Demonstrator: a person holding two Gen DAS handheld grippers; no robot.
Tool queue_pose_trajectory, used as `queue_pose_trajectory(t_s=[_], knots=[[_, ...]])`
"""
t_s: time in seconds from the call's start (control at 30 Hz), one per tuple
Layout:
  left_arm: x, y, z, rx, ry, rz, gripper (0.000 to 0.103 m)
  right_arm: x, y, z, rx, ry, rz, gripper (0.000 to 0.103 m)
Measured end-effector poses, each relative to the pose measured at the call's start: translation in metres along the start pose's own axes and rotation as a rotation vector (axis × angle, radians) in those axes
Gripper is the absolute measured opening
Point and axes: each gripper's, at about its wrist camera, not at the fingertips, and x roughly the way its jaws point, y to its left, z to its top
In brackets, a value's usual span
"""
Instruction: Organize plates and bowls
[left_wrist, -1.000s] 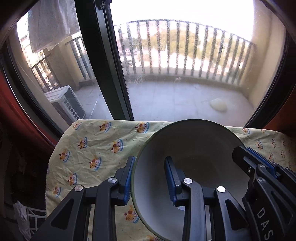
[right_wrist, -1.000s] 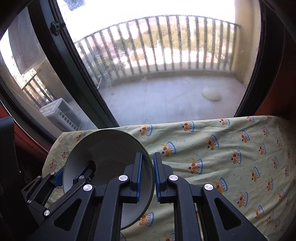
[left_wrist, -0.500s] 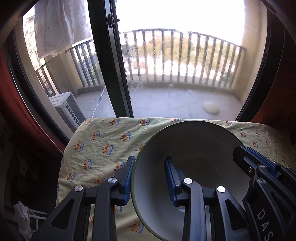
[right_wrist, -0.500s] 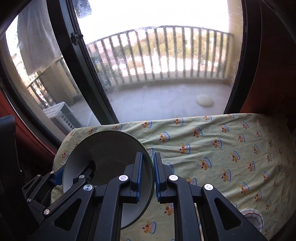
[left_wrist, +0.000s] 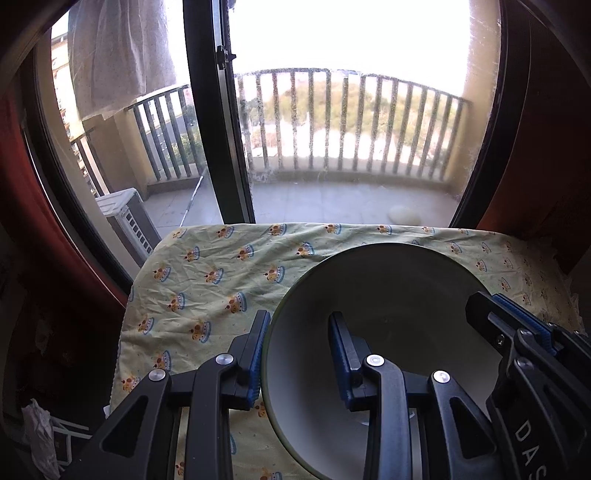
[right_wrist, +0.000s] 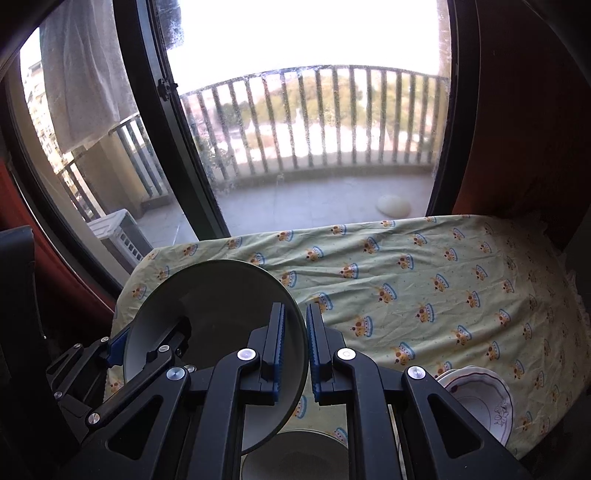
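Both grippers clamping one grey plate

The left gripper (left_wrist: 297, 356) and right gripper (right_wrist: 295, 350) are gripping opposite rims of the plate (left_wrist: 388, 302), which is hanging tilted above the yellow tablecloth (right_wrist: 406, 280).

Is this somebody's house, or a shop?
Most likely a home, high up in a flat: a table under a yellow crown-print cloth, white patterned dishes on it, and a glass door to a railed balcony.
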Motion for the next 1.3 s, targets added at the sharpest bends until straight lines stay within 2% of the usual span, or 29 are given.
queue_pose_trajectory(t_s=[0.23,0.47,0.9,1.3], knots=[[-0.017,-0.013,-0.025,0.024,0.007,-0.024,0.031,-0.02,-0.009,-0.027,0.007,0.011,-0.029,0.015],[-0.016,-0.025,-0.053,0.059,0.058,-0.049,0.031,-0.029,-0.021,-0.061,0.024,0.049,-0.067,0.015],[0.01,-0.031,-0.102,0.087,0.198,-0.057,0.031,-0.004,-0.031,-0.111,0.05,0.185,-0.083,0.015],[0.035,-0.032,-0.121,0.101,0.279,-0.048,0.031,0.023,-0.032,-0.133,0.052,0.281,-0.091,0.015]])
